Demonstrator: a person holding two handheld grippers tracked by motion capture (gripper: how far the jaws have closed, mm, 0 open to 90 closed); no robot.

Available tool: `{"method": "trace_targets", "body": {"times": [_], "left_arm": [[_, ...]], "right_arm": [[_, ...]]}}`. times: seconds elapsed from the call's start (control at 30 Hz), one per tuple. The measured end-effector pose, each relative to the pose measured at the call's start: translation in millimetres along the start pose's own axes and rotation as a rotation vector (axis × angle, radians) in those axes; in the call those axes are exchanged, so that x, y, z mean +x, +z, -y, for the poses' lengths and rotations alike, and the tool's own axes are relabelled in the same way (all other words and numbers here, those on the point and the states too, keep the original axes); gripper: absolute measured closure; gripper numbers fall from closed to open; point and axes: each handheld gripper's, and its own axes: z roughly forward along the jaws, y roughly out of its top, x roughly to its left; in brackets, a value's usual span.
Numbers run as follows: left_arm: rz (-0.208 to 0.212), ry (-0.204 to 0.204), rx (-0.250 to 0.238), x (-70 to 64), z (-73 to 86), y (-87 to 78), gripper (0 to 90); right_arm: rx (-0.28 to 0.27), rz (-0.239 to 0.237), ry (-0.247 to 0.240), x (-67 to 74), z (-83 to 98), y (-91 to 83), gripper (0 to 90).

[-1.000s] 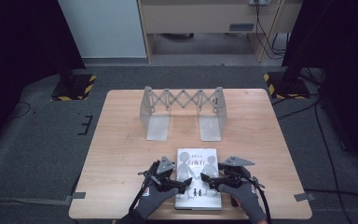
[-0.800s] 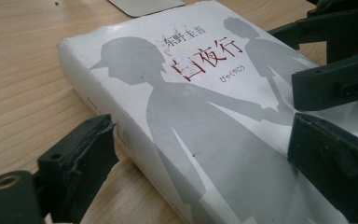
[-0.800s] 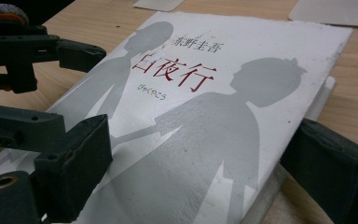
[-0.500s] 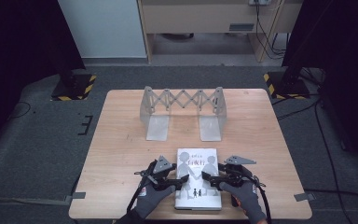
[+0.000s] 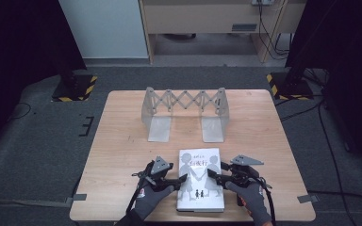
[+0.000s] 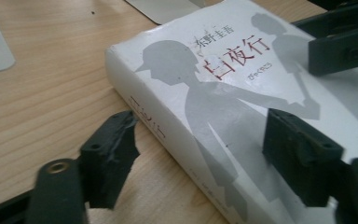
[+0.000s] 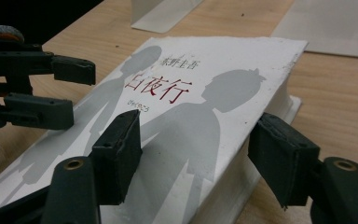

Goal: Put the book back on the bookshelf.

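A white book (image 5: 201,180) with grey silhouettes and red title characters lies flat near the table's front edge. My left gripper (image 5: 179,181) sits at its left side. In the left gripper view it (image 6: 205,156) is open astride the spine (image 6: 168,135), one jaw on the table clear of the spine and the other over the cover; its jaws have just been opening. My right gripper (image 5: 216,170) is at the book's right side. It (image 7: 199,156) is open, one jaw over the cover, one beside the page edge; its jaws have just been closing, the book's edge between them.
A grey metal expanding book rack (image 5: 159,128) with two upright ends and a scissor lattice stands at the middle back of the wooden table (image 5: 122,155). Gloved hands hold both grippers at the front edge. Dark floor surrounds the table.
Both grippers' jaws stand narrower around the book's edges than a second ago. The hands and the book have kept their places.
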Motion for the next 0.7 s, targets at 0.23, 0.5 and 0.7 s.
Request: {"method": "trace_targets", "body": {"times": [0.23,0.5,0.7], "left_arm": [[0.032,-0.052,-0.01,4.5,2.7,-0.9,20.9],[0.031,-0.052,-0.018,4.8,3.3,-1.9,20.8],[0.035,-0.055,-0.02,5.5,3.2,-2.8,20.8]], "right_arm": [[-0.031,-0.015,-0.016,2.5,-7.6,-2.6,38.5],[-0.043,-0.039,0.005,4.9,-13.7,-0.7,39.6],[-0.058,-0.07,0.038,7.3,-19.8,-2.9,39.6]]}}
